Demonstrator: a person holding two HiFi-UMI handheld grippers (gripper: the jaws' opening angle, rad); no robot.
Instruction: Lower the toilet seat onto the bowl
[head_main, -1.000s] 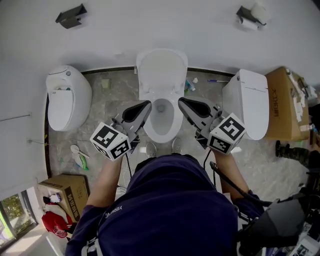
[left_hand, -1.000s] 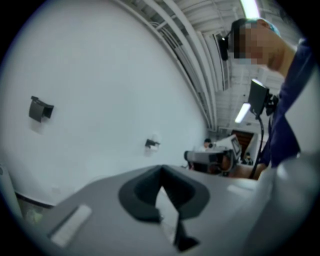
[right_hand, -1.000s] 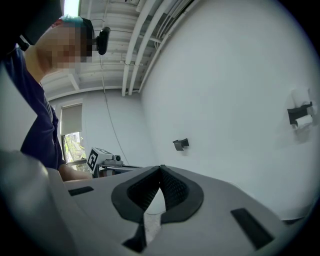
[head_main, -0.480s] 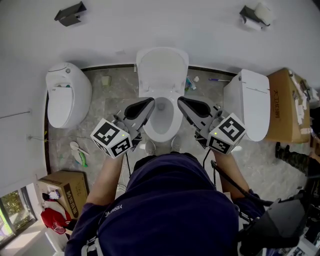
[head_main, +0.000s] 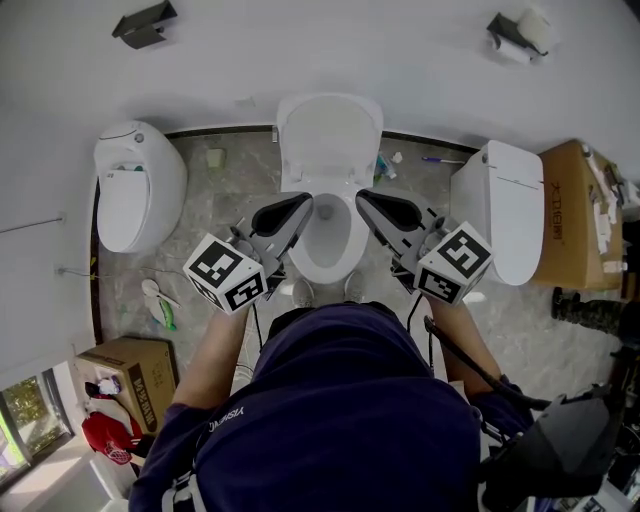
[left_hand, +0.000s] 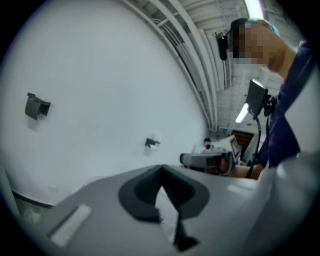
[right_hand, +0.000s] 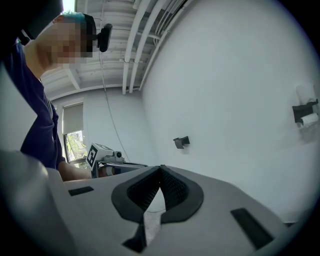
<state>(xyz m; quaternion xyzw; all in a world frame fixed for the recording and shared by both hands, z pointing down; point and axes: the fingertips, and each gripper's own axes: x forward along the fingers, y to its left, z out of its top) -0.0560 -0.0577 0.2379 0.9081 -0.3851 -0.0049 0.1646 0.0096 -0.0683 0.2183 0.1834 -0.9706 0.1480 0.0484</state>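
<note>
Holding the left gripper with its jaws pressed together and nothing between them, tip poised over the left rim of the toilet bowl. Holding the right gripper closed and empty in the same way, tip over the bowl's right rim, marker cube back at the person's forearm. Angling both grippers forward and inward toward each other, flanking the bowl's opening, apart from one another and clear of the seat.

Facing the toilet seat, raised just beyond the gripper tips at the back of the bowl. Standing up against the white wall, broad face turned toward the person, long axis running up from the hinge to the rounded free end. Cannot tell seat from lid.

Flanked farther out by a second toilet on the left and a third toilet on the right. Beyond the right one, a cardboard box; at lower left, another cardboard box.

Mounted on the wall: a black bracket at upper left, a toilet-paper holder at upper right. Underfoot, grey marbled floor, with small litter beside the bowl.
</note>
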